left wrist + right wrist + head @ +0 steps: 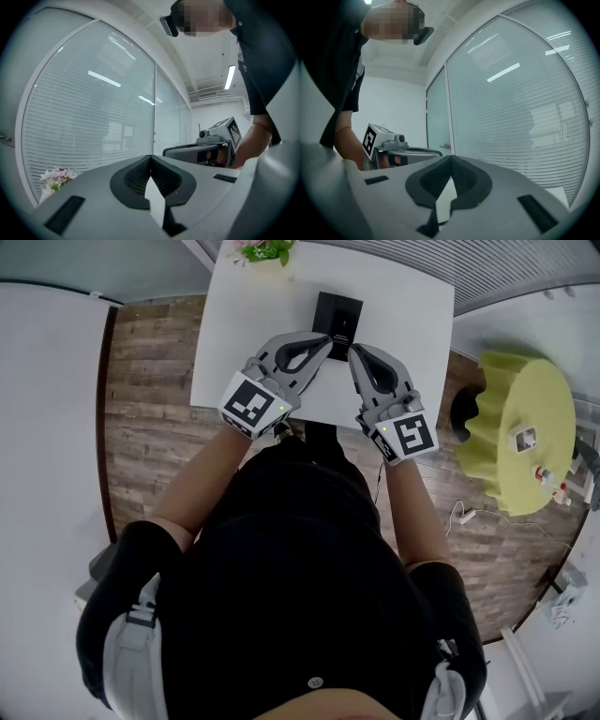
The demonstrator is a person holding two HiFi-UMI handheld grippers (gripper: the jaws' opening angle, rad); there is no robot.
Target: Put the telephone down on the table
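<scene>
Both grippers closed and empty, the telephone lying on the table at their tips.

The left gripper (pixel 322 341) has its jaws pressed together with nothing between them. Well beyond them, a bunch of flowers (pixel 263 249) stands at the far edge of the white table (pixel 248 324). The black telephone (pixel 338 317) lies on the table just ahead of both sets of jaws and between them. Whether either tip touches it cannot be told. The right gripper (pixel 357 353) is likewise closed on nothing. A yellow round stand (pixel 511 432) sits well off to its right.
</scene>
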